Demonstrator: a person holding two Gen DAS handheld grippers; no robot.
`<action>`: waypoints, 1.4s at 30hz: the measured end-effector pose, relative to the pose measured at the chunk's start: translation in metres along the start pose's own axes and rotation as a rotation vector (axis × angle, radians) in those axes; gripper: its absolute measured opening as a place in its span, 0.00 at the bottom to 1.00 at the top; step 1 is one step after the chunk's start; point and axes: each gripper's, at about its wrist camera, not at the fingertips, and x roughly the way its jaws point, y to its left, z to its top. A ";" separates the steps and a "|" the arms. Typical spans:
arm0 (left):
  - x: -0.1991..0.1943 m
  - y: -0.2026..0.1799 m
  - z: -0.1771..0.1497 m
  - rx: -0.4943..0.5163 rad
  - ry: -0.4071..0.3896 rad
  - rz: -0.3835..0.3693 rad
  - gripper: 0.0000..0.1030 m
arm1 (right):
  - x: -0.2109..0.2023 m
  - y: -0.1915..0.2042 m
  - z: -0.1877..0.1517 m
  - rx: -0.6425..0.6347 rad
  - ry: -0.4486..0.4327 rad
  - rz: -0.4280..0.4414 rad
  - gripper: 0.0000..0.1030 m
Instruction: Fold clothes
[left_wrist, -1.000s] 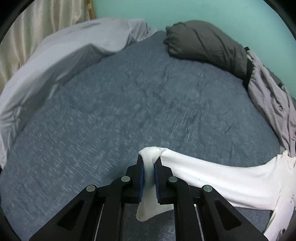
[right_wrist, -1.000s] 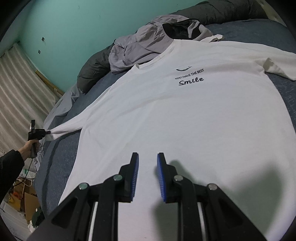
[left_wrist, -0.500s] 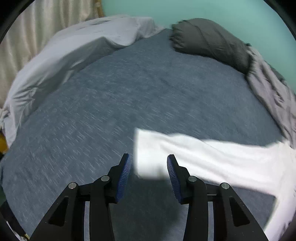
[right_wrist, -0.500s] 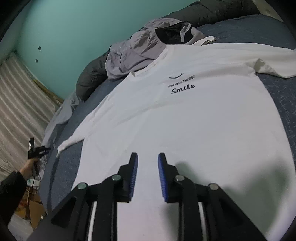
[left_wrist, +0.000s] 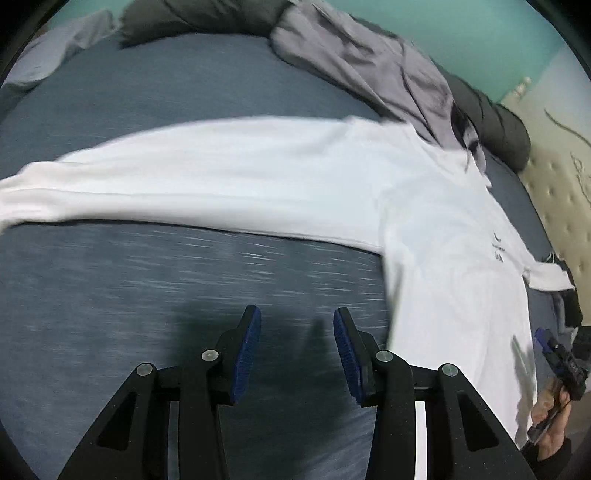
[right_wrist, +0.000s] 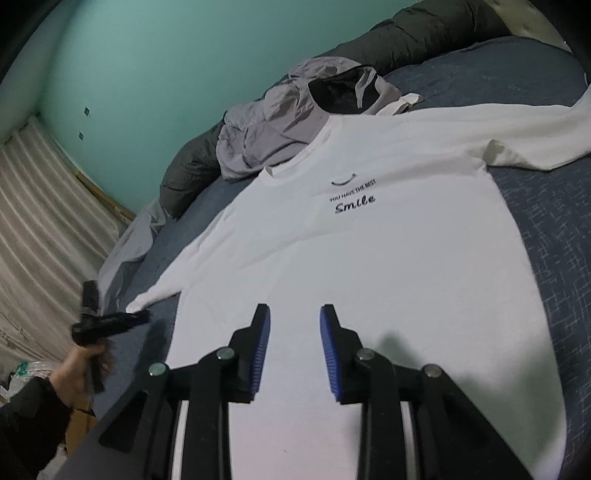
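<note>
A white long-sleeved shirt (right_wrist: 369, 266) with a "Smile" print lies flat, face up, on the blue bedspread (right_wrist: 546, 221). In the left wrist view its sleeve (left_wrist: 207, 177) stretches out to the left across the bed. My left gripper (left_wrist: 297, 349) hovers open over bare bedspread, just short of the shirt's side seam, holding nothing. My right gripper (right_wrist: 294, 345) is open above the shirt's lower body, nothing between its fingers. The left gripper also shows from the side in the right wrist view as a black tool (right_wrist: 107, 321) in a hand near the sleeve's cuff.
A crumpled grey garment (right_wrist: 280, 136) lies by the shirt's collar, with a dark rolled duvet (right_wrist: 424, 40) behind it against the teal wall. A pale grey sheet (right_wrist: 125, 254) bunches at the bed's left edge beside a curtain. A padded headboard (left_wrist: 557, 184) stands at the right.
My left gripper has opened and let go of the sleeve cuff, then swung right toward the shirt's body. The sleeve now lies flat. My right gripper has opened a little wider.
</note>
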 end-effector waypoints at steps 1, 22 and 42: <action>0.008 -0.011 0.000 0.018 0.007 0.007 0.43 | 0.000 -0.001 0.001 0.001 -0.002 0.005 0.27; 0.051 -0.084 0.005 0.170 0.050 0.033 0.43 | 0.005 -0.016 0.006 0.021 0.009 0.029 0.27; 0.033 -0.088 0.003 0.164 0.051 -0.029 0.30 | 0.003 -0.021 0.011 0.037 0.003 0.035 0.27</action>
